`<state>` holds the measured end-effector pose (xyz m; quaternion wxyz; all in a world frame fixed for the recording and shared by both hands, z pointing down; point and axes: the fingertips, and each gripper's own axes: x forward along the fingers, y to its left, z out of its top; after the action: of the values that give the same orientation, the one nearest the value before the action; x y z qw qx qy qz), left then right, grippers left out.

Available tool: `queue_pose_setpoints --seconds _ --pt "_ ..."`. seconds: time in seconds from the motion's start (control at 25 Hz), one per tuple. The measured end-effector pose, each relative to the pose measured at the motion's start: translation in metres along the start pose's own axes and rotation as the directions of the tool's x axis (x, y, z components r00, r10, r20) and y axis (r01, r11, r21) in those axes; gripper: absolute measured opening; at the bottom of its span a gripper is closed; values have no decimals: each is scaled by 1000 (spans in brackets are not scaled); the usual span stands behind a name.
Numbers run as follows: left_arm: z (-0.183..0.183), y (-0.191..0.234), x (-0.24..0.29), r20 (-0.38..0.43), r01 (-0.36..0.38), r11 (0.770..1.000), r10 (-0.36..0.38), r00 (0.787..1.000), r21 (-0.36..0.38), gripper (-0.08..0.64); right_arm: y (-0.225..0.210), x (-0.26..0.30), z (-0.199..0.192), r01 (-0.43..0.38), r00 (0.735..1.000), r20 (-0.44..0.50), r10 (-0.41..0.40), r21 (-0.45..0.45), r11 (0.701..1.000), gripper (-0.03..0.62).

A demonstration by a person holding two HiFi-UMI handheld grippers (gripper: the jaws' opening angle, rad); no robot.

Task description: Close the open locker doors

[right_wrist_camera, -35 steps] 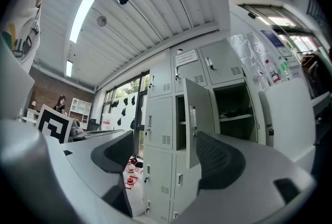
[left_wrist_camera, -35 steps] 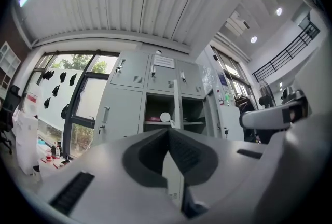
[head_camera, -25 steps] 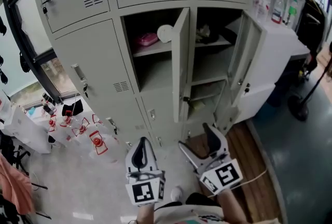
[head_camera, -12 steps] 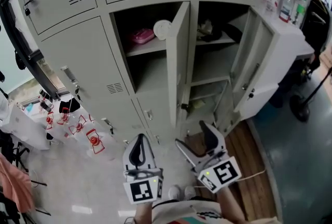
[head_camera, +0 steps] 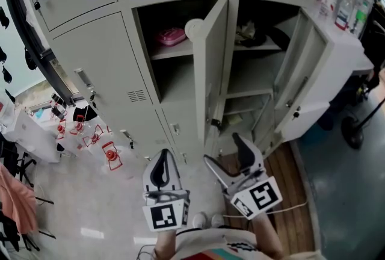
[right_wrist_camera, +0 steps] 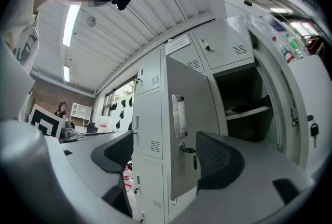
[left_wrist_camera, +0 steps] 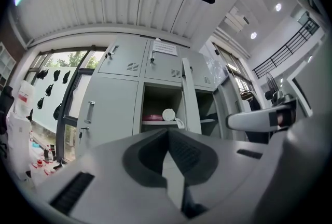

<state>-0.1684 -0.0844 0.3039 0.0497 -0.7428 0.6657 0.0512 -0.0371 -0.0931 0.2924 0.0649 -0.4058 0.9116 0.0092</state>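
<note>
The grey locker bank fills the head view. Two doors of its middle row stand open: the middle door (head_camera: pixel 210 72) juts out edge-on towards me, and the right door (head_camera: pixel 302 75) swings out to the right. My left gripper (head_camera: pixel 162 156) is shut and empty, low in front of the lockers. My right gripper (head_camera: pixel 226 153) is open and empty, below the middle door. In the right gripper view the middle door (right_wrist_camera: pixel 188 129) with its handle (right_wrist_camera: pixel 179 116) shows between the open jaws, at a distance. The left gripper view looks at the open middle compartment (left_wrist_camera: pixel 160 109).
A pink box (head_camera: pixel 171 35) and a white round thing (head_camera: pixel 194 28) lie on the middle shelf, dark items (head_camera: pixel 255 34) on the right shelf. Bottles (head_camera: pixel 345 9) stand on a white cabinet at right. Red-and-white objects (head_camera: pixel 90 137) litter the floor at left.
The head view has drawn a little nearer and shifted, so the lockers sit further right. Both doors stay open as before. The grippers keep their places and states.
</note>
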Motion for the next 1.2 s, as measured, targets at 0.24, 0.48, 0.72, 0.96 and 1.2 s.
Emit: queue_pose_setpoints --seconds 0.24,0.48,0.72,0.96,1.2 --pt "-2 8 -4 -16 -3 999 4 1000 33 6 4 32 24 -121 992 25 122 -41 992 354" --pt "-2 12 -8 -60 -11 999 14 998 35 6 -6 61 34 -176 982 59 179 -47 983 354" --pt "5 22 -11 -18 -39 999 40 999 37 6 2 77 32 -227 972 43 229 -41 973 354" --pt "-2 25 -20 -24 -45 999 45 999 30 6 3 85 27 -242 970 28 243 -41 969 354" --pt "0 30 -24 -39 -61 998 63 997 32 6 9 92 23 -248 968 7 249 -64 967 354"
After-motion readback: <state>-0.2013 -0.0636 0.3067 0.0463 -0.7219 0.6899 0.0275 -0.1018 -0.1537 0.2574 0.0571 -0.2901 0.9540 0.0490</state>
